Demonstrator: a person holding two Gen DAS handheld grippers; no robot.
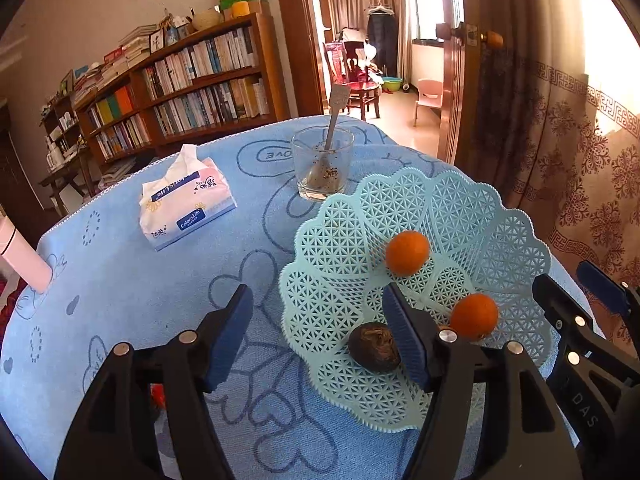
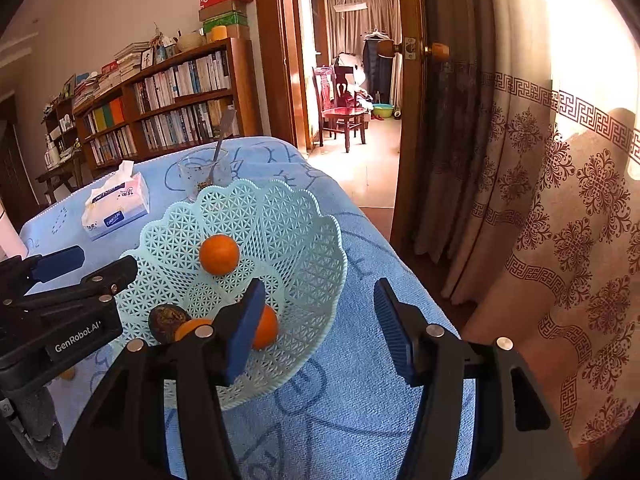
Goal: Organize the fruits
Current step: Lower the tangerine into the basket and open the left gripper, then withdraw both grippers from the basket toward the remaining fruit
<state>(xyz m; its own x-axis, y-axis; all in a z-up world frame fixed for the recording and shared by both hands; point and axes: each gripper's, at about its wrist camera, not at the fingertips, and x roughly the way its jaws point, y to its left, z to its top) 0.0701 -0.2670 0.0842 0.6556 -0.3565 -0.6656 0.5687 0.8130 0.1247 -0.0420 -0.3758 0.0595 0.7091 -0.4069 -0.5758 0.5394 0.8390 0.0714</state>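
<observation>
A pale green lattice basket (image 1: 492, 216) (image 2: 304, 240) sits on the blue cloth. It holds two oranges (image 1: 407, 253) (image 1: 474, 316) and a dark brown round fruit (image 1: 374, 347) (image 2: 168, 322). In the right wrist view one orange (image 2: 219, 254) lies mid-basket and others (image 2: 266, 326) sit behind my left finger. My left gripper (image 1: 320, 340) is open and empty at the basket's left rim. My right gripper (image 2: 320, 328) is open and empty over the basket's right rim; it also shows in the left wrist view (image 1: 576, 300). A small red-orange thing (image 1: 159, 394) peeks under my left finger.
A tissue pack (image 1: 186, 200) (image 2: 116, 206) and a glass with a spoon (image 1: 322, 164) (image 2: 206, 170) stand behind the basket. A white-pink cylinder (image 1: 22, 254) is at the left edge. The table edge drops off right, toward curtains (image 2: 560, 220) and a doorway.
</observation>
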